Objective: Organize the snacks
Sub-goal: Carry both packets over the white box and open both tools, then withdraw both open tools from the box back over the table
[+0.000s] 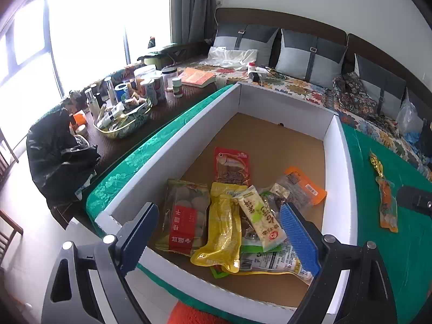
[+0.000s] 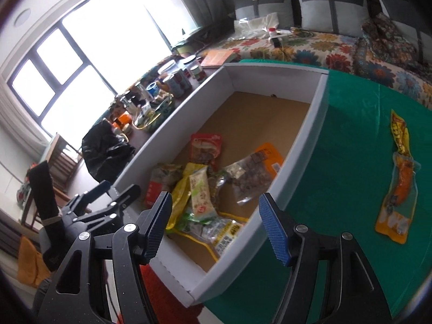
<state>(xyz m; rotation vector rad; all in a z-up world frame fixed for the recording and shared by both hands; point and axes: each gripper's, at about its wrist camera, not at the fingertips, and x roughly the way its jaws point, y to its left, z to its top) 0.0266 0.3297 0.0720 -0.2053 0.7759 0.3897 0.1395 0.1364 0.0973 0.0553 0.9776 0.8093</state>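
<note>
A white cardboard box (image 1: 172,145) with a brown floor sits on a green tablecloth (image 1: 405,256); it also shows in the right wrist view (image 2: 316,113). Several snack packets lie piled inside, among them a yellow pouch (image 1: 222,224), a red fish packet (image 1: 232,164) and an orange-edged packet (image 1: 302,189). One orange-and-yellow snack packet (image 2: 399,186) lies on the cloth right of the box, also seen from the left wrist (image 1: 387,202). My left gripper (image 1: 218,237) is open and empty above the box's near end. My right gripper (image 2: 216,224) is open and empty over the box's near right corner.
A dark side table (image 1: 162,113) left of the box holds several jars, cans, a tray of items and a book (image 1: 198,77). A black plastic bag (image 1: 59,156) sits at its near end. A floral-covered sofa (image 2: 310,46) with grey cushions runs behind.
</note>
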